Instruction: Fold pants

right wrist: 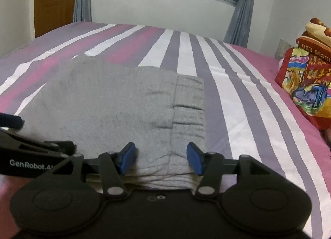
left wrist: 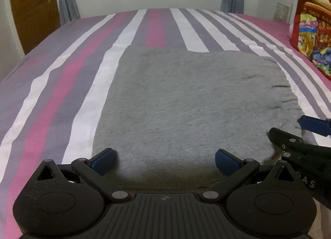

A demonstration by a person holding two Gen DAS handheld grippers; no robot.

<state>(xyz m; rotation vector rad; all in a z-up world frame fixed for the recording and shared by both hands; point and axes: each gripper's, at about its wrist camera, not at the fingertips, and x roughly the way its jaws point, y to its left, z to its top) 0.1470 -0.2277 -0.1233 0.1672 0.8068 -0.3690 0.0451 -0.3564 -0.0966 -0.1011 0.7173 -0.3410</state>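
Grey pants (left wrist: 186,102) lie folded into a flat block on the striped bed; they also show in the right wrist view (right wrist: 115,102), with the ribbed waistband (right wrist: 188,111) on the right side. My left gripper (left wrist: 165,161) is open over the near edge of the pants, one blue pad on each side. My right gripper (right wrist: 161,161) is open, its blue pads straddling the near edge at the waistband. The right gripper also shows in the left wrist view (left wrist: 300,135) at the right, and the left gripper in the right wrist view (right wrist: 37,146) at the left.
The bed sheet (left wrist: 72,77) has pink, purple and white stripes. A red patterned bundle (left wrist: 312,38) sits at the bed's right edge, also in the right wrist view (right wrist: 308,77). A wooden door (left wrist: 31,7) and curtains (right wrist: 242,11) stand beyond the bed.
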